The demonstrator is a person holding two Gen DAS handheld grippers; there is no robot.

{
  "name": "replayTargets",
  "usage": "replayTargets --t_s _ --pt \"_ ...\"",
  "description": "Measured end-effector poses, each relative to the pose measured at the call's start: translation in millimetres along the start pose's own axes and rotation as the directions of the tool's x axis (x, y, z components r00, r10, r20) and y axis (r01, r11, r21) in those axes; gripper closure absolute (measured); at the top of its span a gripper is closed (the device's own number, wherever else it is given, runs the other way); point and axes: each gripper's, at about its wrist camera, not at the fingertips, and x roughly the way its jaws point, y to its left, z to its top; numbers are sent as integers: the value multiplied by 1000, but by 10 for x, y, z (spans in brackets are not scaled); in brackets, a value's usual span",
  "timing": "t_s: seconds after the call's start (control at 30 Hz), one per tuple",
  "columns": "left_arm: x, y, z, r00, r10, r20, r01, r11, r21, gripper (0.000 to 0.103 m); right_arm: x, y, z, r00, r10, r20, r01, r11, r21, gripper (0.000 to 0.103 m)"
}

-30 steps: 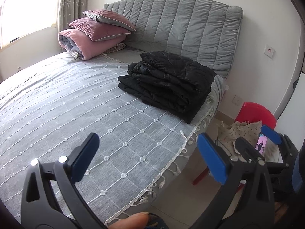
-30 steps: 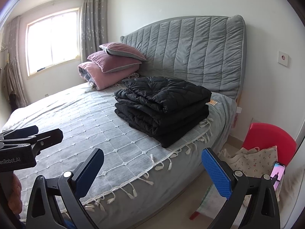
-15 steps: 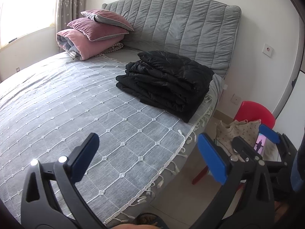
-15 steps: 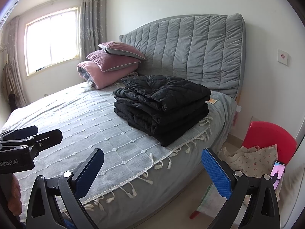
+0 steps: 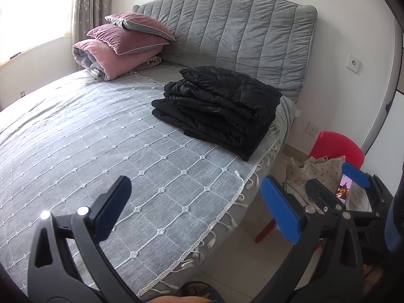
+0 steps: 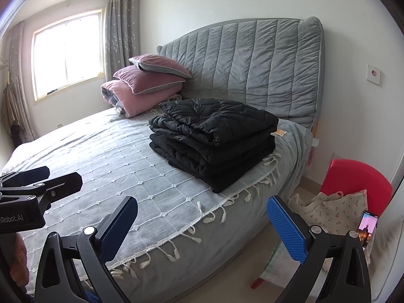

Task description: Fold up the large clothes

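Grey and quilted, the bed (image 6: 106,166) fills most of what you see, with its padded headboard (image 6: 252,68) against the white wall and pink pillows (image 6: 149,80) stacked at the far corner by the window. Your black padded garment (image 6: 214,136) sits folded into a thick, squared stack at the bed's right edge, near the headboard end, just inside the tasselled fringe. Your left claw (image 5: 194,209) is spread wide and holds nothing, hanging over the near edge of the bed; your right claw (image 6: 202,229) is likewise wide apart and empty, well short of the stack. A red chair (image 6: 358,179) with floral cloth draped on it stands on the floor to the right. Judging by the neat stack, the folding looks finished or nearly so; your next move is probably only to square any loose edge, or fetch another garment.
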Motion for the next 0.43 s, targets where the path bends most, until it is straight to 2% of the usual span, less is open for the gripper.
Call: replayTargets --t_s 0.43 --pt "-2 -16 -2 1000 -1 -3 1 1000 -1 1 -5 -28 -43 1000 -3 -2 3 1000 3 0"
